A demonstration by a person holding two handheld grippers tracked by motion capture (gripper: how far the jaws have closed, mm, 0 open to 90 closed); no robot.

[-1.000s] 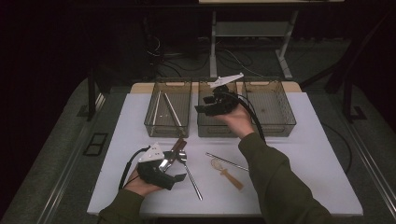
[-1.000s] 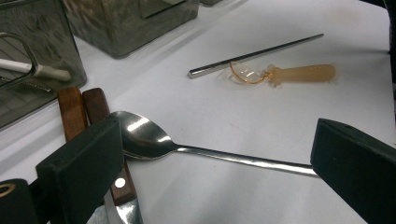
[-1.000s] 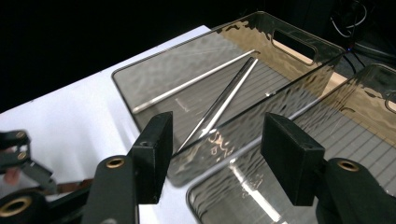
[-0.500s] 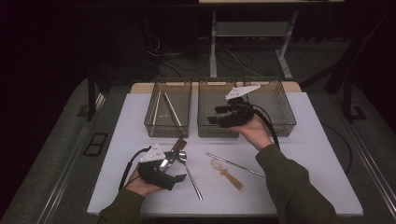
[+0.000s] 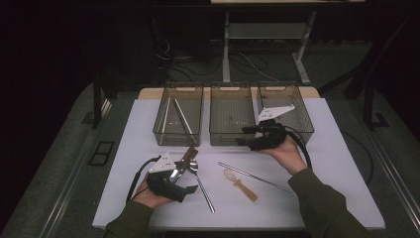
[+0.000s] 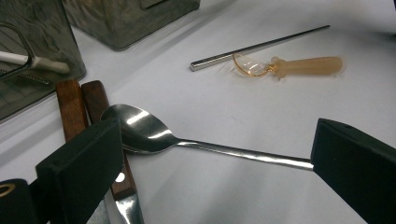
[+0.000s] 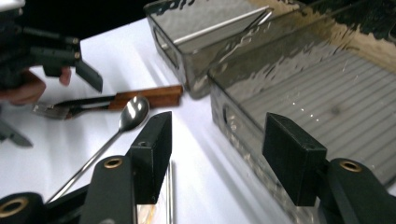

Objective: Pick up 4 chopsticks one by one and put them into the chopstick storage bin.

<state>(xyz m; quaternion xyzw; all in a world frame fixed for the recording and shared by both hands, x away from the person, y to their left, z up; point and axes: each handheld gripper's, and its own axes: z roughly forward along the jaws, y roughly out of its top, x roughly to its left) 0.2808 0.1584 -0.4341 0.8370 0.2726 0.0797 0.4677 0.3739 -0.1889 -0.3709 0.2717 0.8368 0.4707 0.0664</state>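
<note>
A metal spoon (image 5: 200,182) lies on the white table top, its bowl (image 6: 142,132) against two wood-handled pieces of cutlery (image 5: 186,155). My left gripper (image 5: 189,179) rests low over the spoon, open, with its jaws standing on either side of it (image 6: 215,163). My right gripper (image 5: 246,135) hovers at the near wall of the middle clear bin (image 5: 230,85), jaws pointing left. It is open with nothing between its fingers (image 7: 215,154). An amber plastic spoon (image 5: 240,183) and a thin metal rod (image 5: 253,176) lie between the two hands.
Three clear bins stand in a row at the back. The left bin (image 5: 161,124) holds long thin rods. The right bin (image 5: 299,111) sits behind my right hand. Dark floor and table legs lie beyond the white top (image 5: 337,163).
My right gripper has come from above the middle bin to the right, toward the person and lower, to the bin's near wall. The left gripper has stayed over the spoon.
</note>
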